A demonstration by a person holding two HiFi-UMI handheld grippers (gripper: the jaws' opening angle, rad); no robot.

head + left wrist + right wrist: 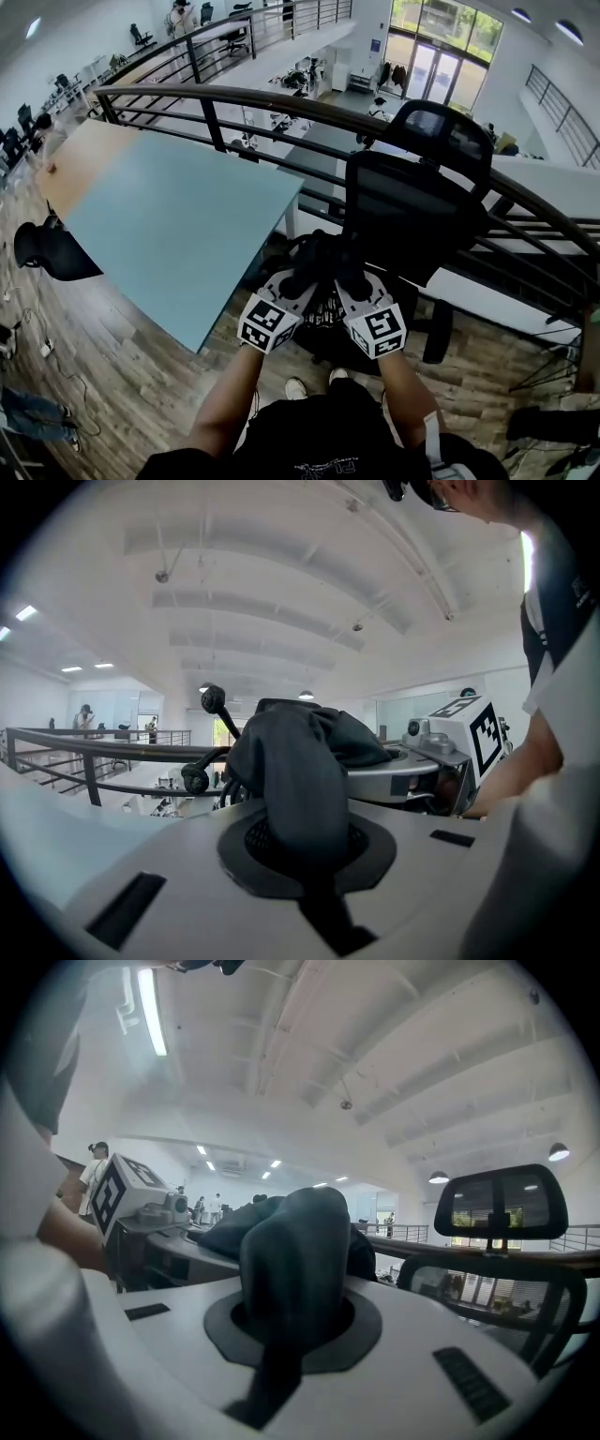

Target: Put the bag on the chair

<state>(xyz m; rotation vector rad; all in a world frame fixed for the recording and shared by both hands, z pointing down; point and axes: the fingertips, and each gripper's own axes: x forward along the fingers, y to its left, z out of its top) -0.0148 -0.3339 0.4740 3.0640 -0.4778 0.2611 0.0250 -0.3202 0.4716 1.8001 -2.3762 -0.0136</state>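
- I am gripping the bag (322, 305) with both tongs at once. The left tongs (295, 799) are clenching one fold of its dark fabric, and the right tongs (292, 1274) are clenching another fold just beside it.
- The bag is hanging in the air below the two tongs, close in front of the backrest of the chair (412, 211). As far as I am able to make out, it is not resting on the seat.
- I am judging the pick-up as done: the bag is hanging clear of the bench (178, 230), which is standing off to the left.
- Remaining: carrying the bag over the seat, lowering it until the seat is bearing it, then releasing both tongs.
- The bag and the tongs are hiding most of the seat, so I am not able to confirm how near the bag is to it.
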